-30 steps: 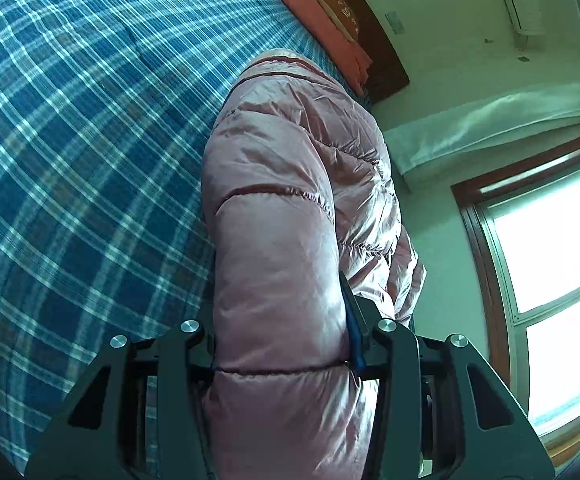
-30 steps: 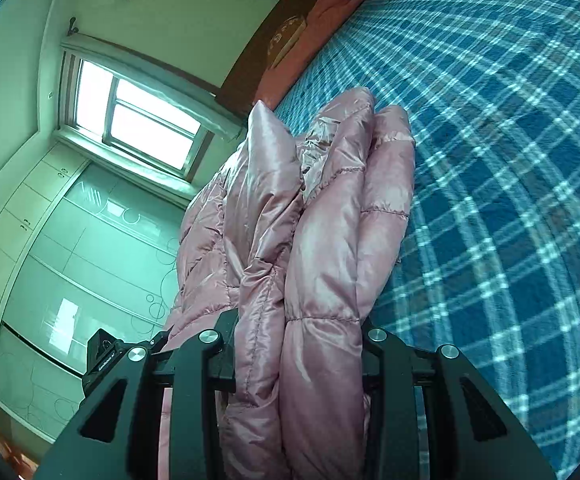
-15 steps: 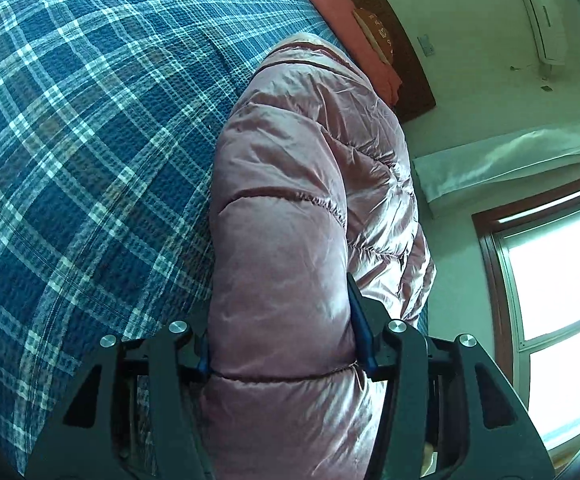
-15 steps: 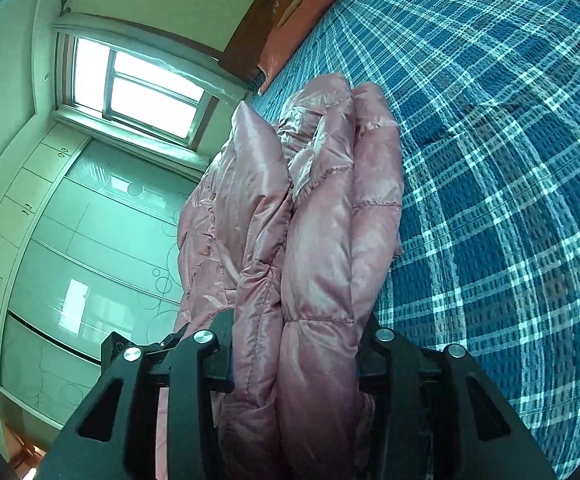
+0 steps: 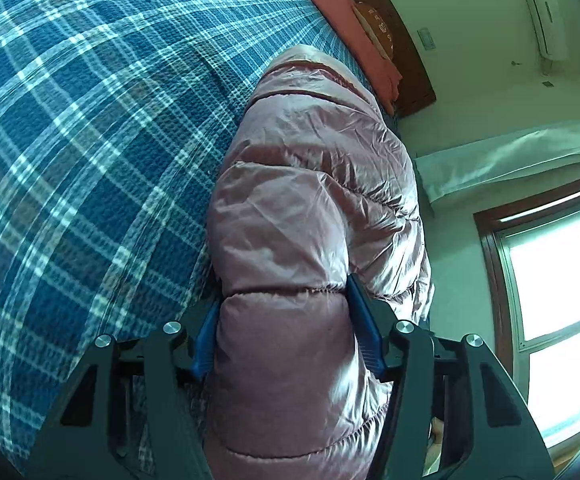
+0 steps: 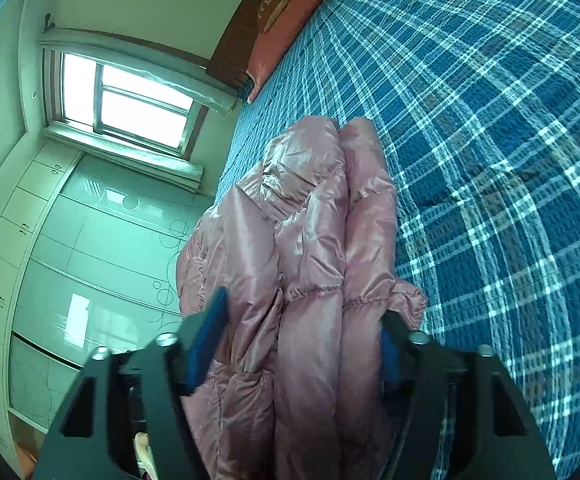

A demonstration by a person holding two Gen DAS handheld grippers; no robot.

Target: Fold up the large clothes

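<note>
Left gripper (image 5: 286, 320): jaws clamp a thick fold of the pink puffer jacket (image 5: 309, 208); they have just been opening, fabric between them.
Right gripper (image 6: 301, 340): blurred; jaws have just been closing around bunched jacket (image 6: 313, 248); whether they press it I cannot tell.
Jacket: bunched over the bed's near edge.
Bedspread (image 5: 90, 140): blue plaid, beneath it.
Pillow (image 5: 341, 20): far end, by the headboard.

pretty clearly a home bedroom, big bed under a blue plaid bedspread (image 5: 90, 152) filling the left, salmon-pink pillow (image 5: 349, 20) against dark wooden headboard (image 5: 405, 64) up top, white wall-mounted air conditioner (image 5: 541, 8) upper right, pale glossy wardrobe doors (image 6: 102, 248) lower left of the right wrist view
</note>
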